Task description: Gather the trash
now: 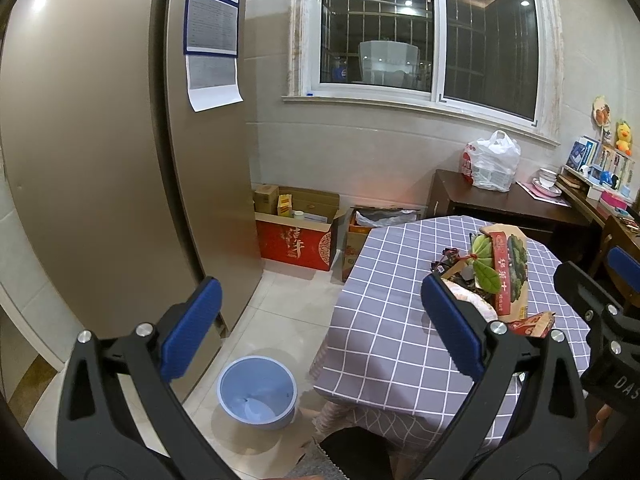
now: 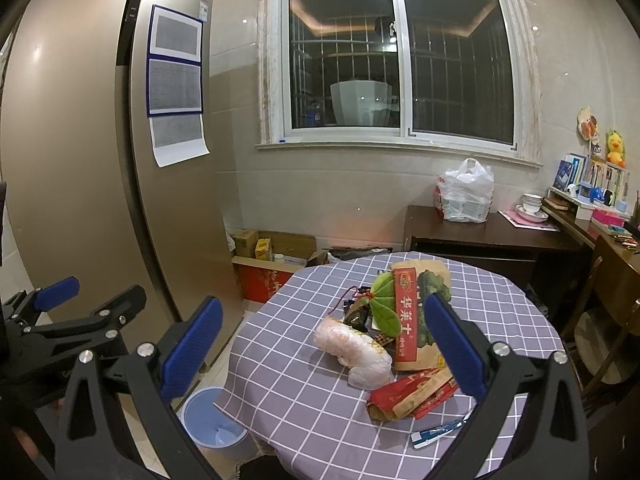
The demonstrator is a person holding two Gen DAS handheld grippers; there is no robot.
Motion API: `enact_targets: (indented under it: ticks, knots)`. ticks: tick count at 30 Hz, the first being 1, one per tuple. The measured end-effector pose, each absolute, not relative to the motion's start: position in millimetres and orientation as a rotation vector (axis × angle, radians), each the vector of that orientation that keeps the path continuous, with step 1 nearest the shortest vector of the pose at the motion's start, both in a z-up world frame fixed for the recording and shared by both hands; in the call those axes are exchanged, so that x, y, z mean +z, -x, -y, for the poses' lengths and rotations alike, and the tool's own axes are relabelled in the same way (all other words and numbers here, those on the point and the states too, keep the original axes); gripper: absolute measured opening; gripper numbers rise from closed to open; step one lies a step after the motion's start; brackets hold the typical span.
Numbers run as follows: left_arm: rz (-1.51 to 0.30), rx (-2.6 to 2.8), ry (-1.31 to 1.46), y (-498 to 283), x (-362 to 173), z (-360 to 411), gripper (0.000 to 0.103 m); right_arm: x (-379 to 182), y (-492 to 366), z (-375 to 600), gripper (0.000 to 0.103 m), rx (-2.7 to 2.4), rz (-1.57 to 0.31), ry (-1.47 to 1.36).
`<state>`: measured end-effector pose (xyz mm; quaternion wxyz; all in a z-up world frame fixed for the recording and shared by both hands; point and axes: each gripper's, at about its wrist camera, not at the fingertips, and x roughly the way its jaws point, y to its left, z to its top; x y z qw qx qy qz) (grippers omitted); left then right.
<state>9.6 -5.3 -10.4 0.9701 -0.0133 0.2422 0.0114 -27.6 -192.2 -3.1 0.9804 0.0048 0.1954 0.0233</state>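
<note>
Right wrist view: both grippers spread wide, holding nothing.
One blue bin (image 2: 212, 424) on the floor; worktop (image 2: 304, 392) carries two paper bags, one plastic-wrapped bundle (image 2: 354, 350), one leaf (image 2: 386, 300).

I can't read the fridge papers (image 2: 175, 80) | bin (image 2: 212, 424) half-hidden behind right gripper finger | pile's back wrappers (image 1: 452, 260) indistinct

Red strip on brown paper bag (image 2: 420, 312) reading "华菜十", white letters "DAS" on black gripper body (image 1: 616, 376), printed sheets on fridge (image 2: 175, 80) too small to read
</note>
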Motion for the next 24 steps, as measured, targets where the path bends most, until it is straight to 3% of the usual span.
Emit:
enact_targets:
  ticks: [24]
  knots:
    - [-0.485,0.031,0.025,-8.8,-9.5,2.8,0.097,-9.7,27.5,187.0,0.098,0.059,-0.395,-0.015]
